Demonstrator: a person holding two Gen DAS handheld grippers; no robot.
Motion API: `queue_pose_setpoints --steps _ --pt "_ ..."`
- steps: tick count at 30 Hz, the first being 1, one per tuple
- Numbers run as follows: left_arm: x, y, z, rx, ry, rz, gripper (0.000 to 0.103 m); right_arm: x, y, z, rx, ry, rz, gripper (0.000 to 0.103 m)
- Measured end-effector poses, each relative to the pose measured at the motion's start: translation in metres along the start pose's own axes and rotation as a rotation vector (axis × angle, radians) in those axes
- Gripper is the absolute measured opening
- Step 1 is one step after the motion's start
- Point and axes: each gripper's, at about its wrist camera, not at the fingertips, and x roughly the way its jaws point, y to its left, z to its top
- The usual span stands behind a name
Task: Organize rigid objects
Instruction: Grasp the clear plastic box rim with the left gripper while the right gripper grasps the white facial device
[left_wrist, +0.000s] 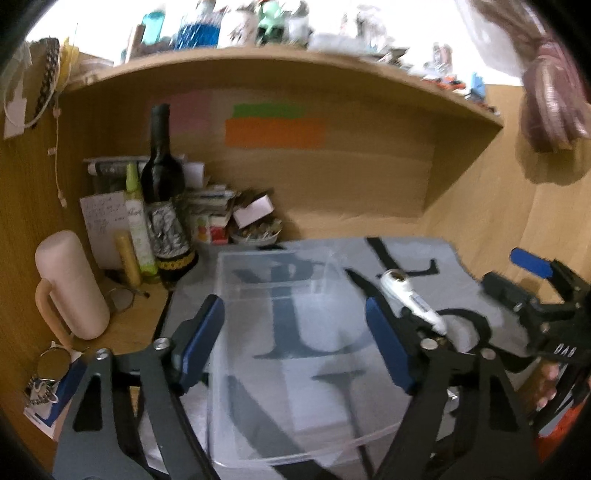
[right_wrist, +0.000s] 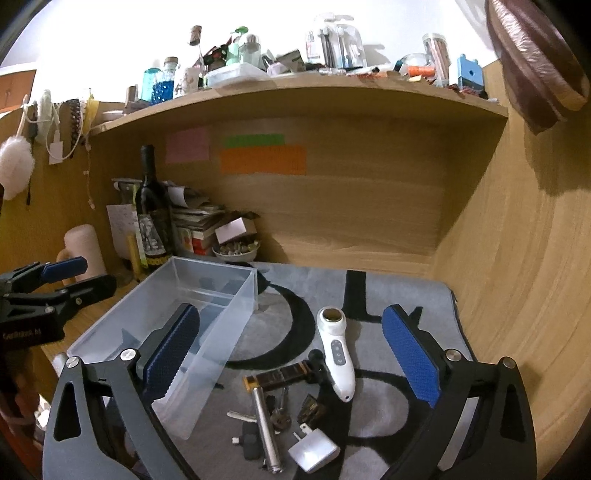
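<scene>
A clear plastic bin (right_wrist: 192, 325) stands empty on a grey mat (right_wrist: 388, 291); it also shows in the left wrist view (left_wrist: 288, 354). Right of it lie a white handheld device (right_wrist: 337, 356), a brown bar (right_wrist: 280, 378), a silver metal tube (right_wrist: 267, 430), keys (right_wrist: 279, 415), a white plug adapter (right_wrist: 314, 452) and a small dark piece (right_wrist: 312, 408). My right gripper (right_wrist: 291, 354) is open above these items. My left gripper (left_wrist: 295, 343) is open over the bin, empty. The white device (left_wrist: 410, 299) shows beside its right finger.
A dark wine bottle (right_wrist: 149, 206), stacked books (right_wrist: 199, 225), a bowl of small things (right_wrist: 236, 251) and a pale pink jug (left_wrist: 70, 284) crowd the desk's back left corner. A wooden shelf (right_wrist: 295, 92) hangs overhead. A wooden side wall (right_wrist: 517, 277) stands right.
</scene>
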Motion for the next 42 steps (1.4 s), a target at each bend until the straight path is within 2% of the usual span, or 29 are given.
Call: queue_pose_setpoints --steps 4,7,10,12,14,20,26,38,41,42 --pt "0.021 0.023 0.005 -0.01 0.088 0.03 0.065 0.015 -0.007 0.007 -0.012 0.035 0.004 0.091" --pt "0.039 0.043 0.007 -0.028 0.167 0.04 0.056 0.029 -0.013 0.011 -0.014 0.065 0.008 0.084" --pt "0.058 0.06 0.007 -0.056 0.246 0.024 0.051 0.044 -0.02 0.014 -0.007 0.107 0.016 0.08" --pt "0.07 0.069 0.005 -0.072 0.3 0.01 0.041 0.056 -0.024 0.015 -0.002 0.135 0.02 0.075" --pt "0.081 0.074 0.001 -0.079 0.35 -0.006 0.036 0.068 -0.028 0.016 0.0 0.169 0.015 0.07" --pt "0.099 0.077 -0.008 -0.078 0.445 -0.032 0.021 0.103 -0.042 0.012 0.012 0.274 -0.011 0.058" --pt "0.106 0.072 -0.01 -0.074 0.472 -0.07 0.01 0.142 -0.058 0.002 0.051 0.387 -0.025 0.05" --pt "0.107 0.066 -0.012 -0.033 0.442 -0.043 0.01 0.203 -0.059 -0.037 0.043 0.622 0.015 0.049" --pt "0.106 0.066 -0.012 -0.032 0.438 -0.041 0.01 0.213 -0.058 -0.04 0.033 0.626 0.008 0.049" --pt "0.106 0.066 -0.012 -0.032 0.438 -0.041 0.01 0.214 -0.057 -0.039 0.029 0.622 0.005 0.046"
